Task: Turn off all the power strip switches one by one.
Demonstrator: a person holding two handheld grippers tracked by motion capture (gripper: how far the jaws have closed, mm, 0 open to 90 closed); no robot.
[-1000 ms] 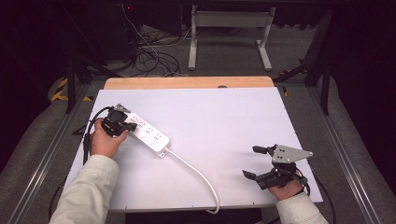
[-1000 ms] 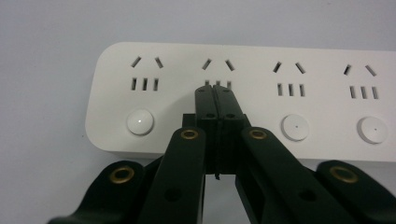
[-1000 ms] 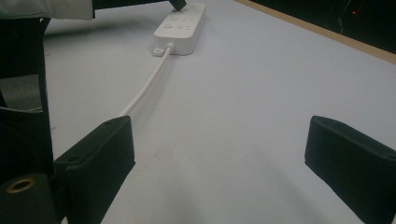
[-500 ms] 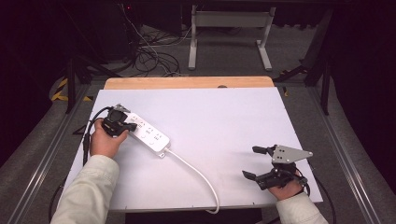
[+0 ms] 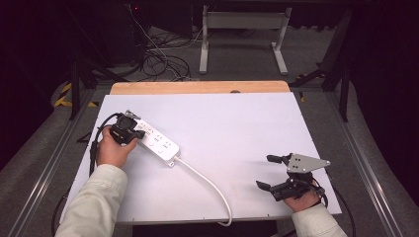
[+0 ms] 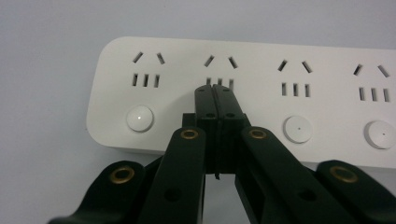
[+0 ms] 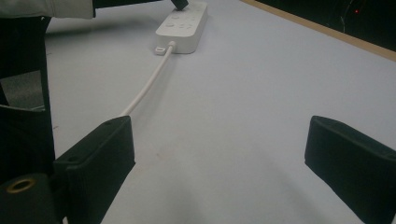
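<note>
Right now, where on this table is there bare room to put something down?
The wide white stretch between the power strip and the right tool is bare, up to the wooden far edge. The near-left is crowded: strip, its cable, left tool.

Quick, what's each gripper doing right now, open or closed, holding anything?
Left gripper: closed, holding nothing, tips on the white plastic power strip.
Right gripper: open, holding nothing.

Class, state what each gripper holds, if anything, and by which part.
Nothing: the left gripper is shut, tips on the power strip; the right gripper is open, empty.
</note>
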